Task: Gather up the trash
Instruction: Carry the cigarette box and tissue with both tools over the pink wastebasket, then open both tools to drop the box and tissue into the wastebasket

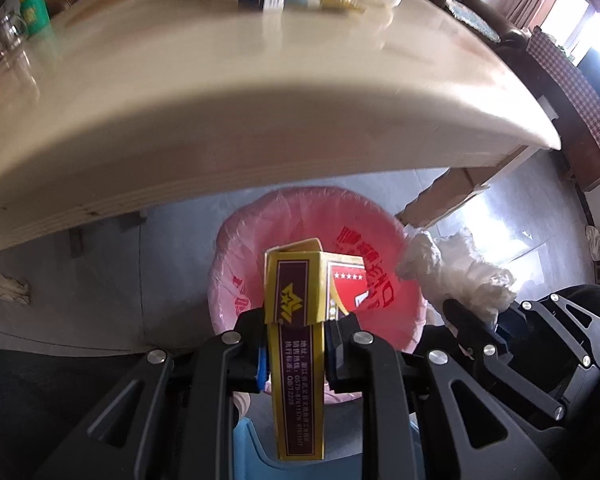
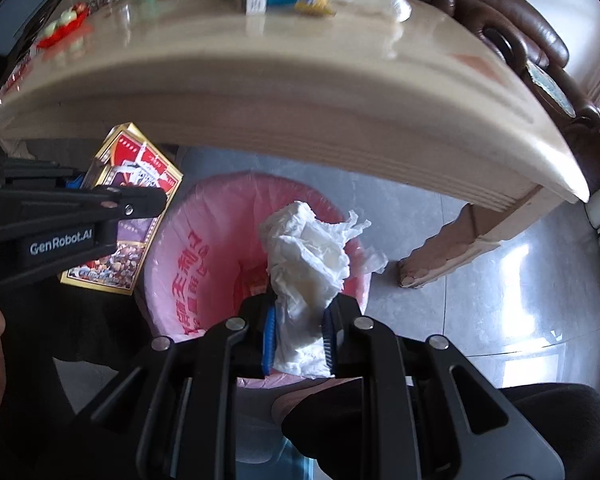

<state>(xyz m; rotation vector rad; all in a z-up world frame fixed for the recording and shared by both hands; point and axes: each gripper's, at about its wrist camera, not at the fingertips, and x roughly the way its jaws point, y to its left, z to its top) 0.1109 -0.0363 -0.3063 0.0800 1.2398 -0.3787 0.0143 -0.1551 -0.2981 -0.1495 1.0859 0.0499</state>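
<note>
Yellow box (image 1: 296, 320) is clamped in left gripper (image 1: 296, 354), crumpled tissue (image 2: 304, 272) in right gripper (image 2: 298, 340), both held frame-centre over pink-lined bin (image 1: 240, 240) for dropping. More litter is left on bench (image 2: 260, 80), top.

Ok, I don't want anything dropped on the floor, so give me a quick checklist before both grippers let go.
1. Left gripper clamped on the yellow box: ok.
2. Right gripper clamped on the crumpled tissue: ok.
3. Bin open, with the pink bag lining it: ok.
4. Box above the bin's mouth: ok in the left wrist view; the right wrist view shows it nearer the rim.
5. Tissue above the bin's mouth: ok.
6. Table edge clear of both grippers: ok.
</note>
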